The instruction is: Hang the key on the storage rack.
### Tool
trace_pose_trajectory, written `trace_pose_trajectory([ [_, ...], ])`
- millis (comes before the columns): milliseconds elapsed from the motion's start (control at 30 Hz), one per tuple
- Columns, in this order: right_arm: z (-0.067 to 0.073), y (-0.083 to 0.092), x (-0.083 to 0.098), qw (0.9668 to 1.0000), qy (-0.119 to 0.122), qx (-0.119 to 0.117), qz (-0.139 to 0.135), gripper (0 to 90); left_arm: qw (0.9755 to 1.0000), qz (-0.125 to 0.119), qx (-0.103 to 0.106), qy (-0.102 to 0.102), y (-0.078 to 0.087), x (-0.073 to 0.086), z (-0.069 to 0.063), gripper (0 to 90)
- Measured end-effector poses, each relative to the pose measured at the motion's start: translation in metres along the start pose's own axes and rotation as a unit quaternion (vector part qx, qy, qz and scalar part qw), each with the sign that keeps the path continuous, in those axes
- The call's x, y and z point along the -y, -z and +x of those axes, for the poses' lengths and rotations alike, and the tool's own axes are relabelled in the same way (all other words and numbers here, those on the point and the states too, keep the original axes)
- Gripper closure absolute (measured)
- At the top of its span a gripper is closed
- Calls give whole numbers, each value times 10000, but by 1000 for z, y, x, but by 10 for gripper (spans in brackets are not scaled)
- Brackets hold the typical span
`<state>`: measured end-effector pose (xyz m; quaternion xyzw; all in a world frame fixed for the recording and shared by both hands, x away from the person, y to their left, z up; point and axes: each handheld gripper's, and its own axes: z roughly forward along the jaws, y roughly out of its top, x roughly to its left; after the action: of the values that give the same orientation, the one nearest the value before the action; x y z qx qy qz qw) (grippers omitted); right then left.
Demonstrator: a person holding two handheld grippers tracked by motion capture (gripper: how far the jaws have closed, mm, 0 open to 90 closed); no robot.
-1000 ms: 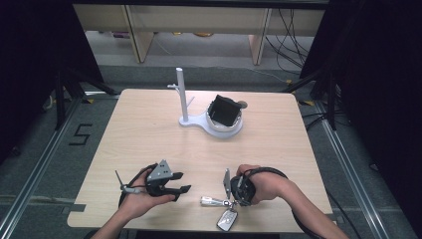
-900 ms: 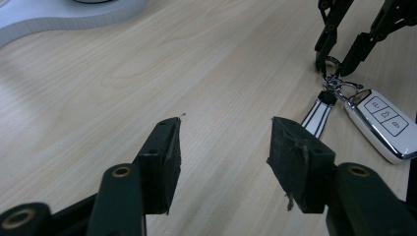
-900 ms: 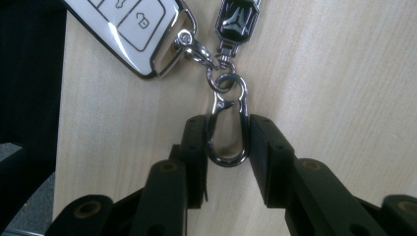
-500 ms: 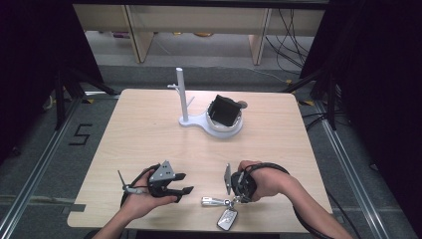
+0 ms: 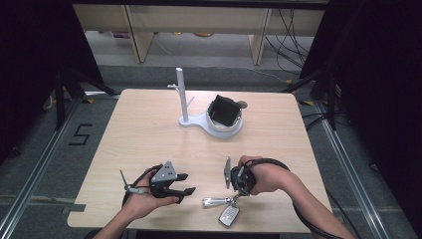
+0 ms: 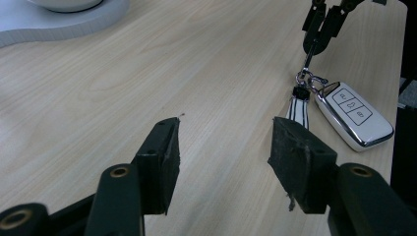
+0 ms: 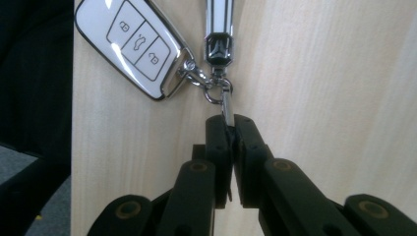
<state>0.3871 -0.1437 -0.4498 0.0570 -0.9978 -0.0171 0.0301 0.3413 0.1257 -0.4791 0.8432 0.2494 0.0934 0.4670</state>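
Observation:
A white car key fob [image 7: 133, 46] lies at the table's front edge, joined by a metal key ring [image 7: 223, 101] to a striped chrome strap [image 7: 219, 19]. My right gripper [image 7: 232, 129] has just been closing and is shut on the key ring, which is pinched between its pads. In the high view the right gripper [image 5: 236, 195] points down at the key fob [image 5: 229, 215] and the strap [image 5: 216, 201]. My left gripper [image 5: 186, 183] rests on the table to the left, open and holding nothing. In the left gripper view, the left gripper [image 6: 223, 142] faces the key fob [image 6: 354, 115].
A white stand [image 5: 181, 94] with an upright post and a round dish base [image 5: 224, 127] holding a black object [image 5: 225, 110] sits at the back middle of the wooden table [image 5: 139, 134]. The fob lies very close to the table's front edge.
The right gripper's jaws have closed onto the key ring. Both hands have stayed almost in place.

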Motion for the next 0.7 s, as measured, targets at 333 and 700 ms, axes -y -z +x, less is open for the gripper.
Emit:
trace_pose_trajectory([
  [333,-2,16,-2,9999,-14,108,87,872,10000,-38,-16,-67,-2,-5,-3,440],
  [700,-4,53,-18,9991,118,359,177,873,9981,-238,495,-264,-19,-34,-16,436],
])
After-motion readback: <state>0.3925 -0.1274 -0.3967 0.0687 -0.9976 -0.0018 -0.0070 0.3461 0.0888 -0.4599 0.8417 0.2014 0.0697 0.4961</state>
